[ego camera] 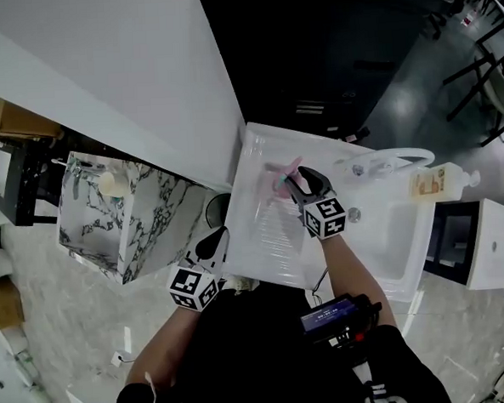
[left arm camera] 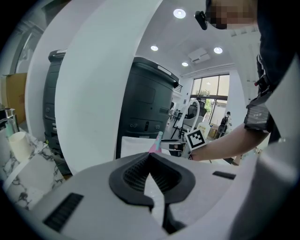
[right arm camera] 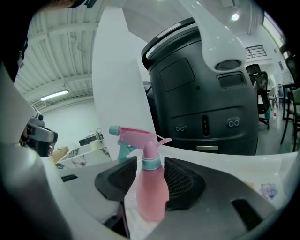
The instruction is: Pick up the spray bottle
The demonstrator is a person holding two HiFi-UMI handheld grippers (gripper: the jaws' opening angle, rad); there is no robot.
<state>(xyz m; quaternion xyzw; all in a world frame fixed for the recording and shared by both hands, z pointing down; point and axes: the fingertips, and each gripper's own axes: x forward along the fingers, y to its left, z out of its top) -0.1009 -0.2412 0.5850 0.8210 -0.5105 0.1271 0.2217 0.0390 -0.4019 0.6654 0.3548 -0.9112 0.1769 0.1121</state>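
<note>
Okay, my right gripper [ego camera: 300, 181] is over the white bench [ego camera: 267, 242] with its jaws spread wide. The pink spray bottle [right arm camera: 151, 187] stands upright between them, and I don't see the pads squeezing it. Its teal collar sits about level with the tops of the pads, and in the right gripper view the pink trigger head points left. From the head view, the bottle is on the ribbed draining part of the bench, left of the sink basin [ego camera: 389, 222]. My left gripper [ego camera: 214, 241] hangs at the bench's near left edge, well apart from the bottle, its jaws pressed together at the tips with nothing in them.
</note>
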